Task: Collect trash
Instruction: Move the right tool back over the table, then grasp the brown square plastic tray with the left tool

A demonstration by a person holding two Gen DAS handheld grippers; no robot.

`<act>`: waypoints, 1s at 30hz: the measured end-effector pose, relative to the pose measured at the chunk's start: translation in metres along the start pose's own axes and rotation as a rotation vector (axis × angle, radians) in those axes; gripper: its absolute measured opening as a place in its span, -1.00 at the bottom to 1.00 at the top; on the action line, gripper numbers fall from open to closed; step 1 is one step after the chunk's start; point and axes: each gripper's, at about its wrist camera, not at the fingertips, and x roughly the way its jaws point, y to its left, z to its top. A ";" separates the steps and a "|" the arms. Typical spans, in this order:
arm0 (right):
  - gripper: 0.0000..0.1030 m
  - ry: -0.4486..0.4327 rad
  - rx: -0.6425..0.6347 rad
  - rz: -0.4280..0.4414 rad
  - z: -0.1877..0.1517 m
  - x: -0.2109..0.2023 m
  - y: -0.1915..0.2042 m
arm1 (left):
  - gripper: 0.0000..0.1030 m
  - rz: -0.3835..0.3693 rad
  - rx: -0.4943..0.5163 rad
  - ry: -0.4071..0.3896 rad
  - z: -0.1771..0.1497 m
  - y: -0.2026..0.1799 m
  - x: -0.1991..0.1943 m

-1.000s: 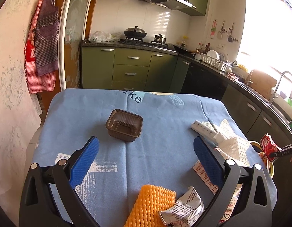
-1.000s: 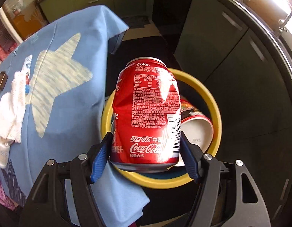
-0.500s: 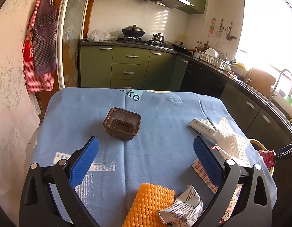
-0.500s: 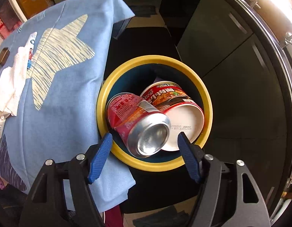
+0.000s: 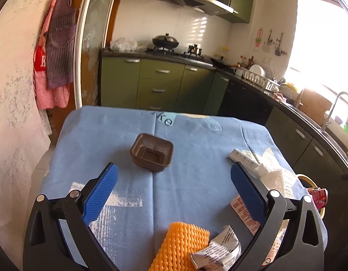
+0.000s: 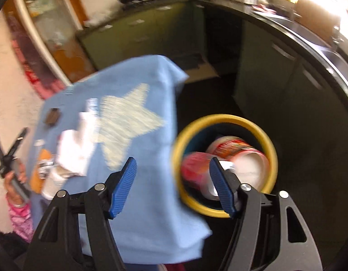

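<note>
Your right gripper [image 6: 171, 185] is wide and empty above the yellow-rimmed bin [image 6: 225, 118], which holds a red can [image 6: 194, 169] and a noodle cup [image 6: 239, 151]. Your left gripper [image 5: 174, 192] is wide too, holding nothing. On the blue tablecloth [image 5: 196, 180] sits a brown plastic tray [image 5: 152, 152]: probably light, thin and crushable, so pinch one wall gently. The orange foam net [image 5: 180, 246] and crumpled wrapper [image 5: 216, 248] look soft.

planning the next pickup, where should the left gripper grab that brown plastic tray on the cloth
Probably across two opposite side walls of the brown tray, coming down from above. It sits upright with its mouth open and nothing beside it on the blue cloth, so the open left gripper could straddle its rim; the thin walls may flex.
</note>
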 end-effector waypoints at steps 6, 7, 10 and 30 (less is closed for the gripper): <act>0.24 -0.008 -0.095 0.143 -0.003 0.013 0.057 | 0.91 0.043 0.076 0.060 0.006 -0.011 -0.006; 0.24 -0.007 -0.107 0.164 -0.005 0.016 0.064 | 0.91 0.042 0.086 0.064 0.008 -0.012 -0.007; 0.24 -0.002 -0.132 0.204 -0.011 0.024 0.078 | 0.91 0.037 0.115 0.087 0.014 -0.014 -0.008; 0.26 -0.007 -0.078 0.295 -0.039 0.032 0.068 | 0.91 0.191 0.256 0.471 0.052 0.008 0.178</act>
